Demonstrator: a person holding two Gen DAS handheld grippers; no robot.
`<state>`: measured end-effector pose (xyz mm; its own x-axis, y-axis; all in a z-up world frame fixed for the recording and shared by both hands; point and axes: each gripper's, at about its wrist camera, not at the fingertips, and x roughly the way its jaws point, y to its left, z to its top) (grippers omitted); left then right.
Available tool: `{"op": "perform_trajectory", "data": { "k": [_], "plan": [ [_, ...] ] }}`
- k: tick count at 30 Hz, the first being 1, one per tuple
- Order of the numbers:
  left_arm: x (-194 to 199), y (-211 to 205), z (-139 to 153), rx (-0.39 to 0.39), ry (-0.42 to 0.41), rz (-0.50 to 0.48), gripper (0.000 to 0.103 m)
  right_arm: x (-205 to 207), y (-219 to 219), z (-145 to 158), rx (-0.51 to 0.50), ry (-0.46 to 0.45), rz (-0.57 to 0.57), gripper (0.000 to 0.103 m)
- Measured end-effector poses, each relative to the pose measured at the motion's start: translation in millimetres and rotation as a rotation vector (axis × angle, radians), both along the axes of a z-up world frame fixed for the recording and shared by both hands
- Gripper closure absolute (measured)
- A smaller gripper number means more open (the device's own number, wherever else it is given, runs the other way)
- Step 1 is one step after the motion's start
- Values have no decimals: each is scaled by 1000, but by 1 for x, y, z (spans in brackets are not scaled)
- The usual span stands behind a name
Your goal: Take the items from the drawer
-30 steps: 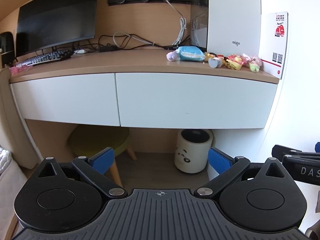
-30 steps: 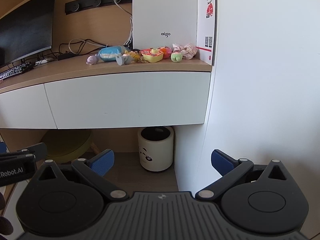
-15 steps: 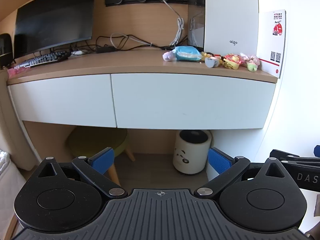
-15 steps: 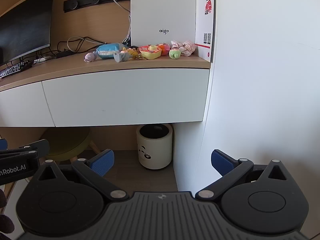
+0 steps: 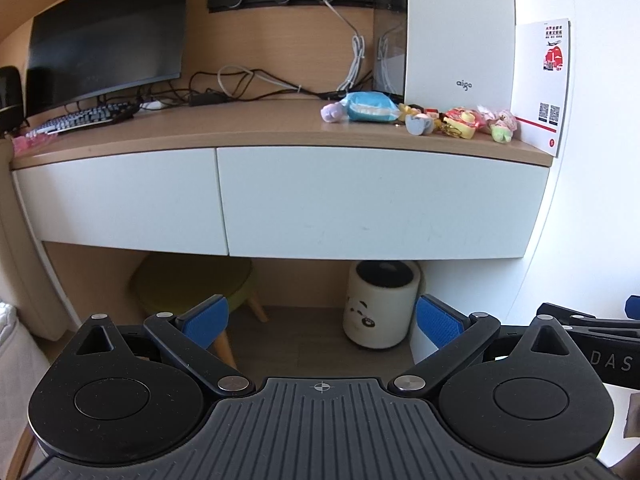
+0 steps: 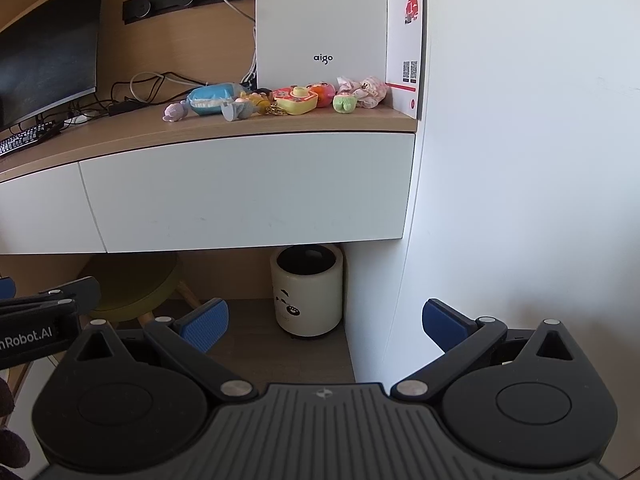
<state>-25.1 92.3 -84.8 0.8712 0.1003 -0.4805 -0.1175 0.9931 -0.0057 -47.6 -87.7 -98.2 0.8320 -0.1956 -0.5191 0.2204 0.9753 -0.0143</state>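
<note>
While the left wrist view is taking in the whole width of the tabletop, with the monitor, keyboard and a pink item at the far left edge, the right wrist view is giving over most of its right half to a bare white wall and cutting the keyboard off at its left border. Both views are showing the two white drawers closed flush under the tabletop: the wider right drawer and the narrower left drawer, neither showing a handle. A white box marked "aigo" is standing at the back right, with a printed card leaning against the wall beside it. A row of small plush toys is lying along the tabletop in front of the box, the blue one at the left. Below, a green stool and a panda-faced bin are sitting on the floor. The left gripper is hovering low, well short of the drawers, jaws spread wide and holding nothing. The right gripper is hovering level beside it, jaws likewise wide apart and empty.
</note>
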Motion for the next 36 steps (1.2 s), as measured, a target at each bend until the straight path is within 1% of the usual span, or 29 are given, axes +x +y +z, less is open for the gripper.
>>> {"op": "perform_trajectory", "data": {
  "k": [36],
  "plan": [
    [-1,-3,-1,-10,0,14,0,1,-1,0,1,2,-4,0]
  ]
}}
